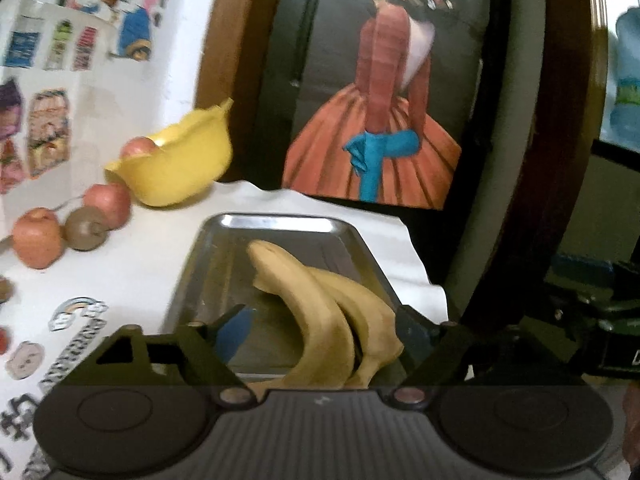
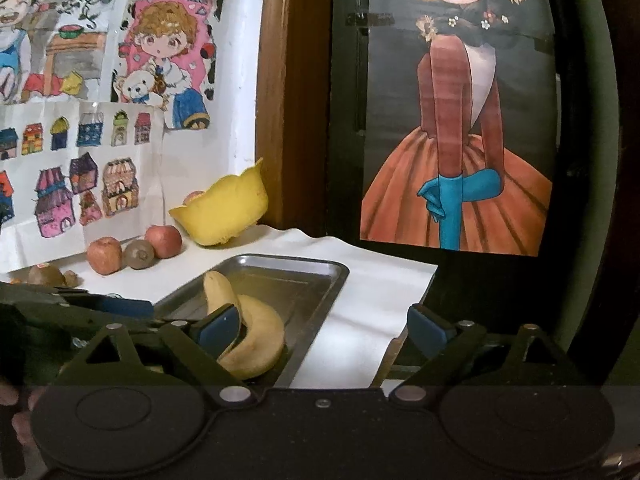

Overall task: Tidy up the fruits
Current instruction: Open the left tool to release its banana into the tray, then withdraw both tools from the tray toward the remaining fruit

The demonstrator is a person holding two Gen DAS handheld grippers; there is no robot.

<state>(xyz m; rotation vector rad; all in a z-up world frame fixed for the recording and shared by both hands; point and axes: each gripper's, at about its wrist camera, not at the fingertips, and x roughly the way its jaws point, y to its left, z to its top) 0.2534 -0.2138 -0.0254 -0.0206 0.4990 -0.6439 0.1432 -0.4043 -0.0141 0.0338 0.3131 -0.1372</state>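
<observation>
My left gripper [image 1: 316, 336] grasps the bananas [image 1: 328, 320] over the tray's [image 1: 280, 222] near edge; my right gripper [image 2: 328, 330] hangs released beside it. I judge I'm placing them: next, lower and let go. Apples [image 1: 108, 200] wait by the bowl [image 1: 180, 168].
</observation>
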